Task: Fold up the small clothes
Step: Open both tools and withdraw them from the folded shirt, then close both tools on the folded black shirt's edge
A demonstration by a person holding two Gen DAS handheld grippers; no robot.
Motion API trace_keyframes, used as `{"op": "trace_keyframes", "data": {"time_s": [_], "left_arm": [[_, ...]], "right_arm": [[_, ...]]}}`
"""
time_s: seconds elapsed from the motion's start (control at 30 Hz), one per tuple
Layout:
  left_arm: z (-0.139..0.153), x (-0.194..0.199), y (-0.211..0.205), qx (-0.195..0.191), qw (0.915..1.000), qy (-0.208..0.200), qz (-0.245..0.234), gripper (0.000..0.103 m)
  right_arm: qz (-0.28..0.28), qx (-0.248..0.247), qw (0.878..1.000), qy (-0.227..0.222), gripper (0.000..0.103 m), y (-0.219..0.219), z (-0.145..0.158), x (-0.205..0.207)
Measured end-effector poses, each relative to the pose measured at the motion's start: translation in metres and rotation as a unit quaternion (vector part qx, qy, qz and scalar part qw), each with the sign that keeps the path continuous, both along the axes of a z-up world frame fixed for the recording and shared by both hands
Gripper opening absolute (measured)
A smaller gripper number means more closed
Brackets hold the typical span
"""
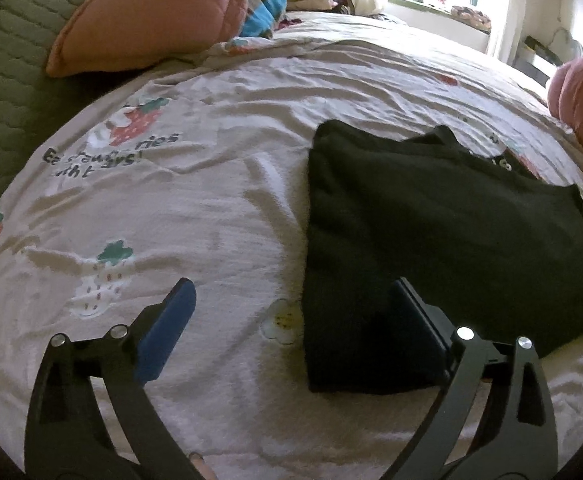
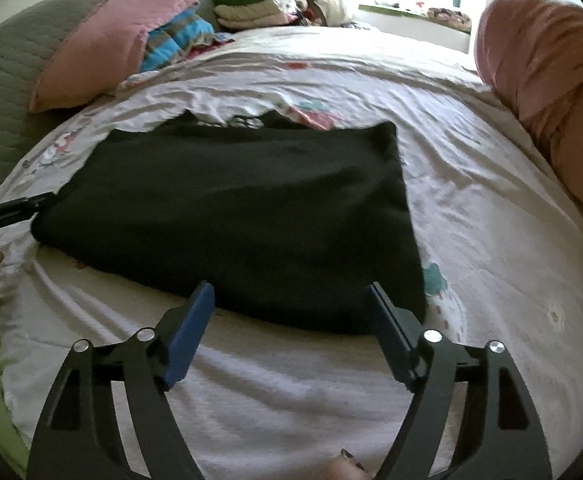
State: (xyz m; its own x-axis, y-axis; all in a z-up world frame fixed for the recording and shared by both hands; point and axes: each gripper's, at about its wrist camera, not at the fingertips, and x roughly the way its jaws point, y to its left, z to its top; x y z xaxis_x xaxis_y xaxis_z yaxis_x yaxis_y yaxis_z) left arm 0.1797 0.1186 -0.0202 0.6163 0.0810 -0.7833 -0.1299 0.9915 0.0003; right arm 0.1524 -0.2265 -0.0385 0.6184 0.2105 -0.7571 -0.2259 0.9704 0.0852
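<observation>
On bedsheet [image 2: 471,208], black garment [image 2: 231,208] seemingly folded, both grippers [image 1: 291,320] [image 2: 291,320] spread

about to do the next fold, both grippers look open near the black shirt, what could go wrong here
The black shirt is already layered, so fingers could pinch only the top ply and undo the fold. The strawberry sheet beneath is wrinkled and might get grabbed too. The left gripper straddles the shirt's edge, so its grab may land off-corner.
</observation>
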Motion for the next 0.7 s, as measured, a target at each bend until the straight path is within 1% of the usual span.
{"op": "trace_keyframes", "data": {"time_s": [0.07, 0.1, 0.2, 0.33, 0.47, 0.7], "left_arm": [[0.003, -0.002, 0.003, -0.007, 1.0000, -0.005, 0.003, 0.091], [0.005, -0.002, 0.005, -0.008, 0.9999, -0.007, 0.006, 0.093], [0.008, -0.004, 0.010, -0.014, 0.9998, -0.010, 0.012, 0.093], [0.010, -0.004, 0.016, -0.021, 0.9996, -0.010, 0.018, 0.093], [0.012, -0.005, 0.019, -0.026, 0.9994, -0.011, 0.020, 0.093], [0.010, -0.003, 0.024, -0.040, 0.9990, -0.001, 0.019, 0.093]], "right_arm": [[0.012, 0.002, 1.000, -0.004, 0.082, 0.009, 0.004, -0.001], [0.018, 0.000, 1.000, -0.008, 0.083, 0.014, 0.006, -0.001], [0.038, 0.000, 0.999, -0.018, 0.088, 0.032, 0.012, -0.003], [0.068, 0.001, 0.997, -0.028, 0.090, 0.058, 0.017, -0.006], [0.097, -0.001, 0.995, -0.029, 0.091, 0.083, 0.017, -0.007], [0.138, -0.021, 0.990, -0.036, 0.092, 0.121, 0.014, -0.008]]}}
